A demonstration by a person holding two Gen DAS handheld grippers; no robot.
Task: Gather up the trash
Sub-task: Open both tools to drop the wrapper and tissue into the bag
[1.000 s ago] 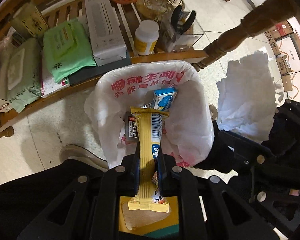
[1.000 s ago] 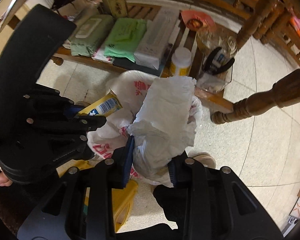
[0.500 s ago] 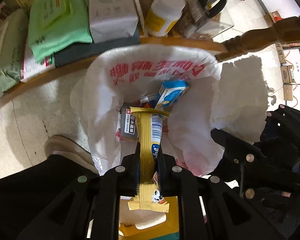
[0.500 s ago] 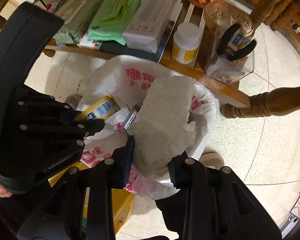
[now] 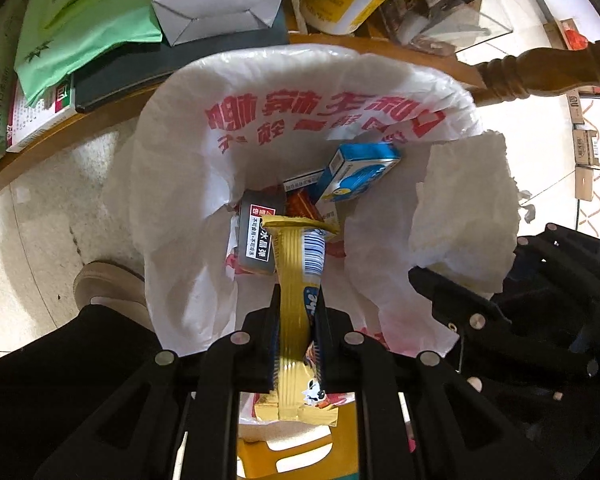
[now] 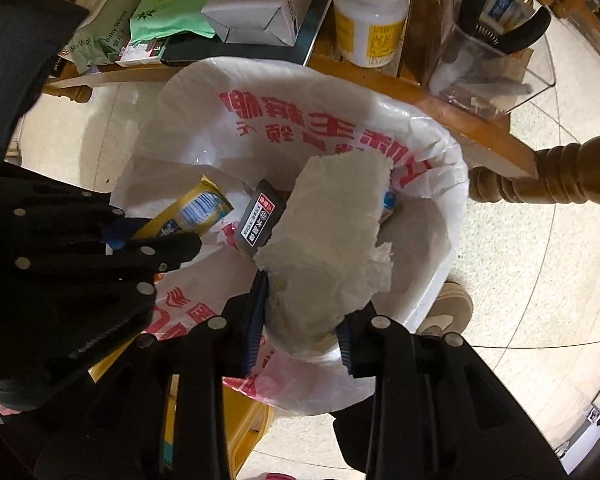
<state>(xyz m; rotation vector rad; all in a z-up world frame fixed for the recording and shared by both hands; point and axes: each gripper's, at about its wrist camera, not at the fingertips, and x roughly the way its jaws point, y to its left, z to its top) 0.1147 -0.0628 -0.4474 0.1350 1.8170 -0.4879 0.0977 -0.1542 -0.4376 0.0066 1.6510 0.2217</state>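
A yellow snack wrapper [image 5: 298,280], long and creased with a barcode near its far end, hangs pinched over the open mouth of a white plastic bag [image 5: 284,76] printed with red characters. Beside it a crumpled white tissue [image 6: 332,240] is held over the same bag. Inside lie a blue-and-white carton [image 5: 356,176] and a dark grey box [image 5: 256,236].

My right tool [image 6: 300,320] grips crumpled white tissue [image 6: 332,240] over the lined bin [image 6: 440,152]; my left tool [image 6: 152,236] clamps a yellow wrapper [image 6: 196,208].
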